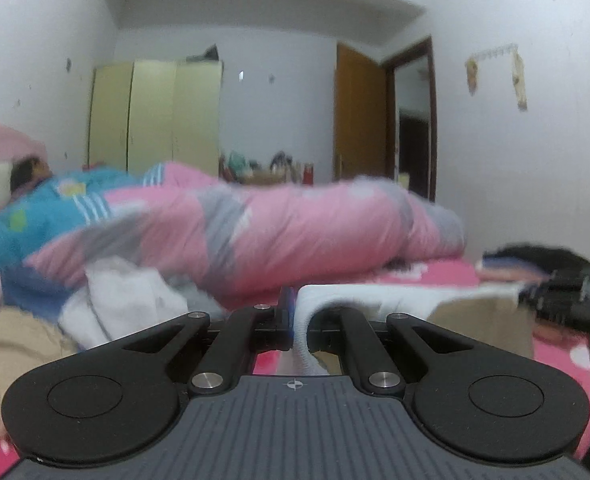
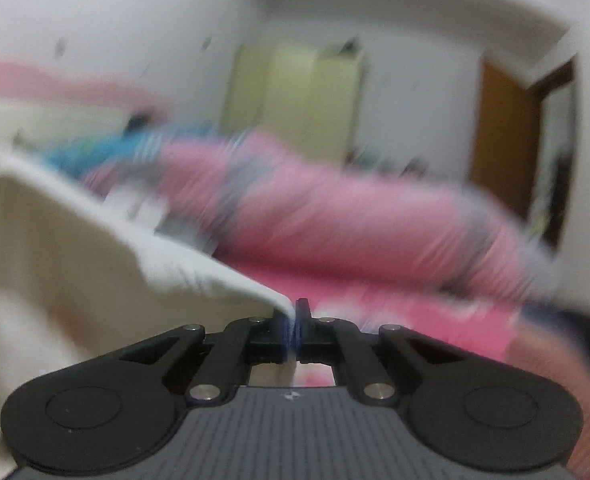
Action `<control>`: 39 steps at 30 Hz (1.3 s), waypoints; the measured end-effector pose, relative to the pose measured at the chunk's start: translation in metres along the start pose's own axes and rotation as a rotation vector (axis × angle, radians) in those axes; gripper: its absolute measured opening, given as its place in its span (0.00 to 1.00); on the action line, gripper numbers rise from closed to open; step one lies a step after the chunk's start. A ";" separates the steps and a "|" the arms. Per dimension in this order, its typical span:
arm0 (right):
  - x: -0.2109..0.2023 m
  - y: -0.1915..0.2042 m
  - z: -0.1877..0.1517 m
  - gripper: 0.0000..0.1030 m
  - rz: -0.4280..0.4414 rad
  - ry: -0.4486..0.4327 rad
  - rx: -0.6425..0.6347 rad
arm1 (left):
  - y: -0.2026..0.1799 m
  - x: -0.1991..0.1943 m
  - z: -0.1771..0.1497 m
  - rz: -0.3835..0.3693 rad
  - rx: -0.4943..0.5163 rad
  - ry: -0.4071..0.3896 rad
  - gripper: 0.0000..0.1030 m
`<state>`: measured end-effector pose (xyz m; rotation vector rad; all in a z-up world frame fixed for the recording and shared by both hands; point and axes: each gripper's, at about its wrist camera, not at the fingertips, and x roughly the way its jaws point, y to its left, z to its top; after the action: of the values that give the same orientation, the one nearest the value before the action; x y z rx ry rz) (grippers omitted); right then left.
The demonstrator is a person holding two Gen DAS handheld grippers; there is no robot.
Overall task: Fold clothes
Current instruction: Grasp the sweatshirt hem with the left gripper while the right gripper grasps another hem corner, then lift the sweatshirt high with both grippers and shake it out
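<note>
Now white-and-beige garment (image 1: 395, 300) stretched taut between left claw (image 1: 295, 320), right claw (image 2: 294, 320).

The left gripper (image 1: 295, 312) and the right gripper (image 2: 294, 326) both point forward, each with jaws clamped tight on white cloth (image 1: 375, 298).

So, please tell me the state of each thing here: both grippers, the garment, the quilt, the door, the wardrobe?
Left gripper: shut on garment edge.
Right gripper: shut on garment edge.
Garment: white and beige, held stretched between both grippers.
Quilt: pink, bunched on the bed.
Door: open.
Wardrobe: doors closed.
</note>
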<state>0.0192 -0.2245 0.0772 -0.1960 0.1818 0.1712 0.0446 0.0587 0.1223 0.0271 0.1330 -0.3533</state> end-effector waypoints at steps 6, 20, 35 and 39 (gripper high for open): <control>-0.037 -0.011 0.095 0.02 -0.149 -0.263 -0.012 | -0.006 -0.017 0.067 -0.012 0.000 -0.194 0.03; -0.175 -0.031 0.208 0.02 -0.319 -0.703 -0.027 | -0.055 -0.099 0.182 -0.033 0.133 -0.544 0.04; -0.227 -0.055 0.222 0.02 -0.385 -0.855 -0.105 | -0.103 -0.140 0.223 -0.017 0.237 -0.663 0.04; -0.200 -0.066 0.216 0.02 -0.379 -0.816 -0.107 | -0.102 -0.111 0.218 -0.038 0.199 -0.598 0.04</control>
<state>-0.1275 -0.2732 0.3364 -0.2493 -0.6755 -0.1243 -0.0664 -0.0093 0.3525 0.1138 -0.4941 -0.3980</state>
